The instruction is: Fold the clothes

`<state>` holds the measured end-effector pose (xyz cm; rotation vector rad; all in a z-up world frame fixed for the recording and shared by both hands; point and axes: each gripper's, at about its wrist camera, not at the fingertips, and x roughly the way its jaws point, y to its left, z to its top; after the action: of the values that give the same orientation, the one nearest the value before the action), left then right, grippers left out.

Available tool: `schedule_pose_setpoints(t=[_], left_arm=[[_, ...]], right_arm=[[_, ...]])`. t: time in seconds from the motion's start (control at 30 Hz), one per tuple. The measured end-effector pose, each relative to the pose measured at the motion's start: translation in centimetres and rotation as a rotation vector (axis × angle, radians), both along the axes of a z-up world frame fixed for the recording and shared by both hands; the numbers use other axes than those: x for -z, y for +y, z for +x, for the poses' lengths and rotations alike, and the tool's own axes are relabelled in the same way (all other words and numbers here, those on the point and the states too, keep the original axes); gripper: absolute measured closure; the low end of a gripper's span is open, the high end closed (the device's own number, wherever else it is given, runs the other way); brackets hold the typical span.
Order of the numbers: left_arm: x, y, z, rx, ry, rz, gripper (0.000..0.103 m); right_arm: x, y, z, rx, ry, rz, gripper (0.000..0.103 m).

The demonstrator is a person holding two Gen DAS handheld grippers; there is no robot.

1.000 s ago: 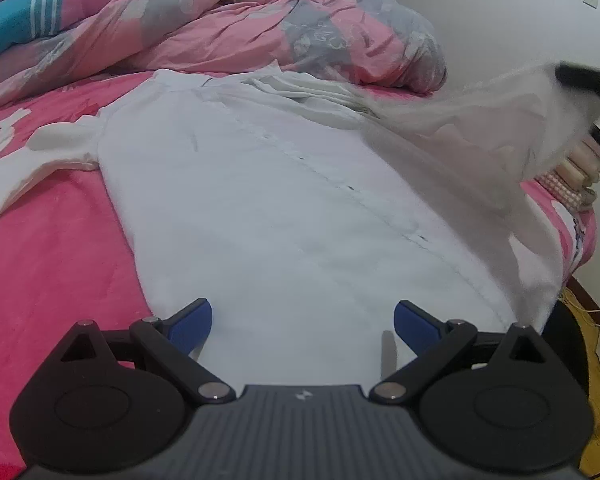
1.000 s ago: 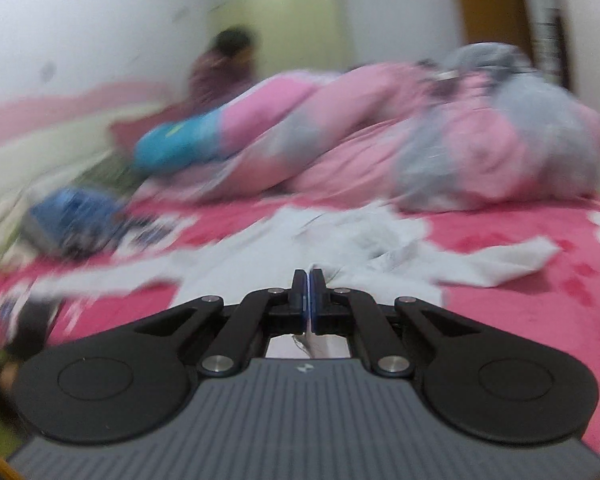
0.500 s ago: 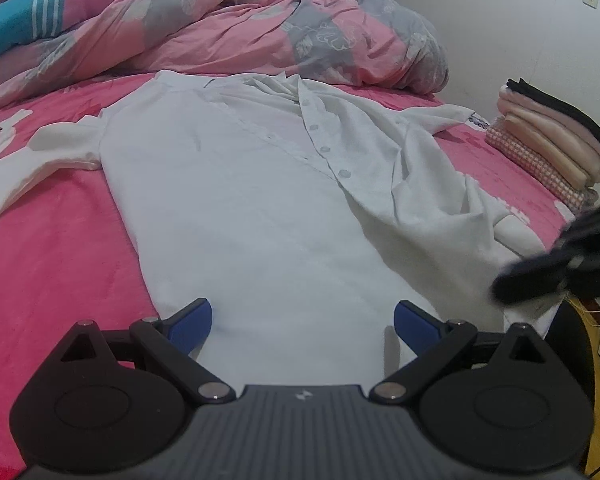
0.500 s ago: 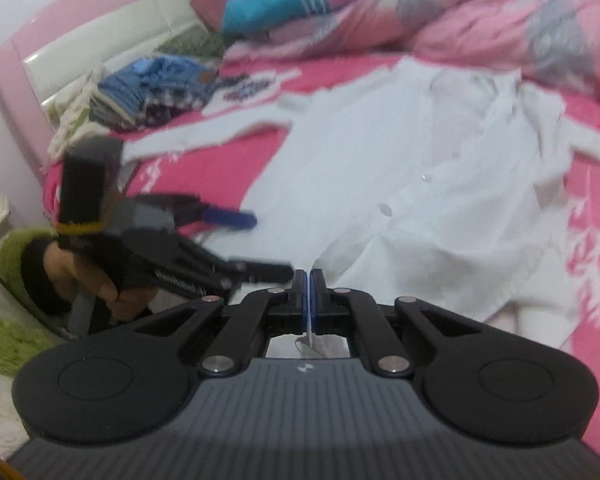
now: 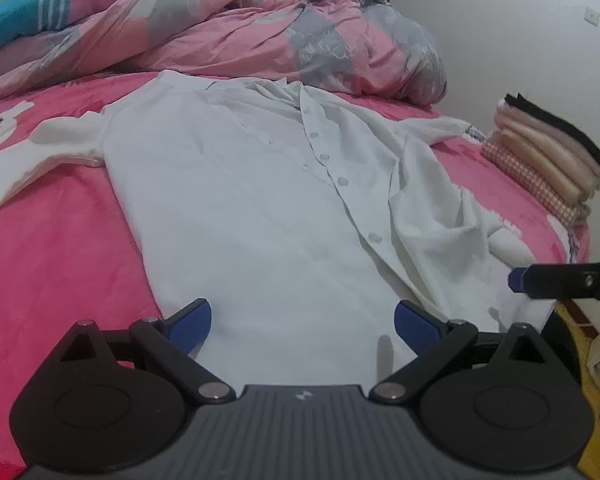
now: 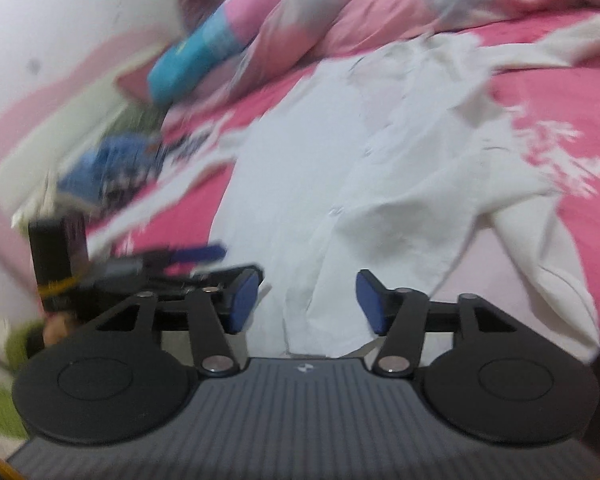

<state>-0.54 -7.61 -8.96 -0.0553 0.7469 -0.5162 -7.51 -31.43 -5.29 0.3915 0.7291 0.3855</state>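
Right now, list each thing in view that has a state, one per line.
Left claw: open, empty, over the shirt's hem.
Right claw: open, empty, at the shirt's hem.
White shirt: spread on the bed, unfolded, right side rumpled.
Pink duvet: bunched at the head.
Stack of clothes: folded, at the bed's edge.

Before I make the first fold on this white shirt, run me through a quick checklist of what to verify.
1. Left gripper open over the hem: ok.
2. Right gripper open, holding nothing: ok.
3. White shirt lying flat: not ok, its button side is bunched and wrinkled.
4. Sleeve spread out on the bed: ok.
5. Folded stack apart from the shirt: ok.
6. Far sleeve's lie: cannot tell.
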Motion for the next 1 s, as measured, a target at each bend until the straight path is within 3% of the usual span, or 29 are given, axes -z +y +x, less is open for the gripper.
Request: schedule_pose_setpoints(t=[0.2,0.37,0.57,0.7,0.87,1.0], left_arm=[[-1.4,0.8,-0.9,-0.040,-0.036,-0.029,0.000],[-2.3,0.6,-1.8,-0.096,-0.040,0.019,0.000],[-2.6,0.1,-2.3,-0.163,-0.008,0.125,0.000],[-2.9,0.4,-2.5,-0.129,0.008,0.108,0.000],[-3.0,0.0,-3.2,-0.121,-0.068,0.198,0.000],[-3.2,-0.3,-4.0,-0.108,-0.113,0.210,0.000]], right_arm=[[0.1,-1.5,-0.9,0.140,-0.004,0.058,0.027],[-0.1,-1.6,-0.7,0.193,-0.018,0.056,0.018],[0.1,-1.7,-0.4,0.218,-0.017,0.068,0.017],[0.3,-1.7,-0.4,0.229,-0.010,0.076,0.017],[0.4,-1.8,-0.4,0.241,0.001,0.070,0.016],[0.3,-2.0,-0.7,0.266,-0.007,0.070,0.016]])
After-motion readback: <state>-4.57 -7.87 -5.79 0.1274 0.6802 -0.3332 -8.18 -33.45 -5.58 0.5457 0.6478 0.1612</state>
